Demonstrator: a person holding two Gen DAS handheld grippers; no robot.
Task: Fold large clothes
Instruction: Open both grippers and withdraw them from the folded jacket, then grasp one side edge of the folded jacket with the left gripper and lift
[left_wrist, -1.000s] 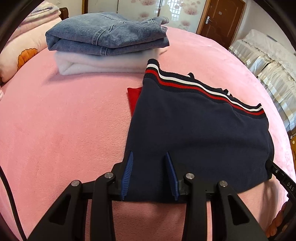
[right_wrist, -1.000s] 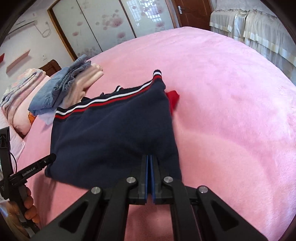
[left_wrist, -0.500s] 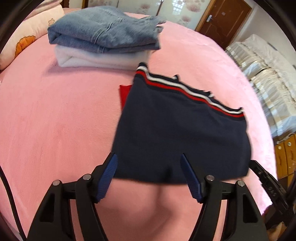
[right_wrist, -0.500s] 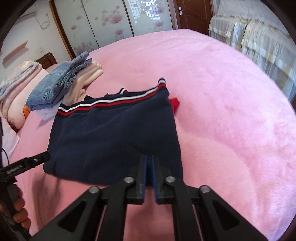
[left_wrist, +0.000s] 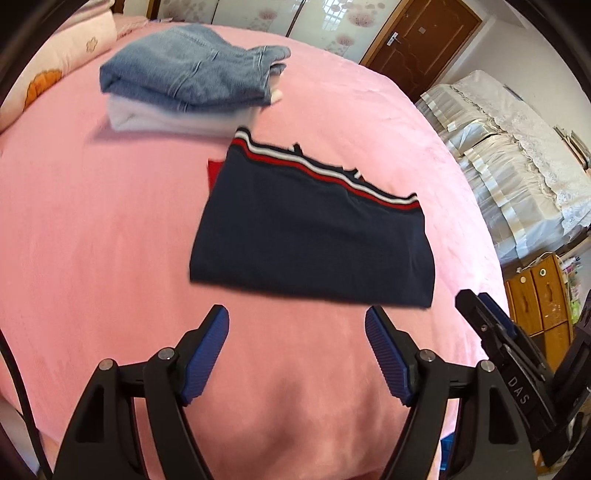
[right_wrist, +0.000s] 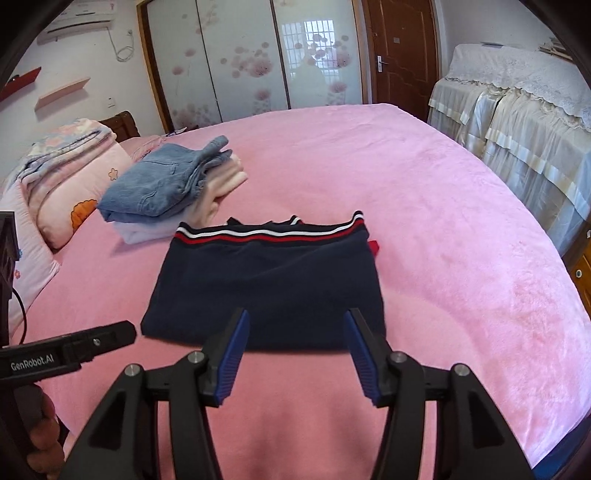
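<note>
one folded navy garment (left_wrist: 310, 243) w/ a red-white striped hem is laid flat on the pink bedspread (left_wrist: 92, 229), near centre of the left wrist view; a red scrap (left_wrist: 213, 172) is seen poking out at its 9 o'clock edge. at approx 11 o'clock from it, just beyond the striped hem, one stack of two folded items is kept: jeans (left_wrist: 192, 75) on top, a pale garment (left_wrist: 162, 122) under. one floral pillow (right_wrist: 79, 192) is found at 10 o'clock in the right wrist view, a covered sofa (right_wrist: 517, 122) at 2 o'clock, one brown door (right_wrist: 400, 55) at 12. nothing is placed between tongs and garment. left gripper (left_wrist: 297, 354) and right gripper (right_wrist: 295, 354) have both just been opening; both are spread, nothing pinched, garment's near edge left just ahead of the tips.
</note>
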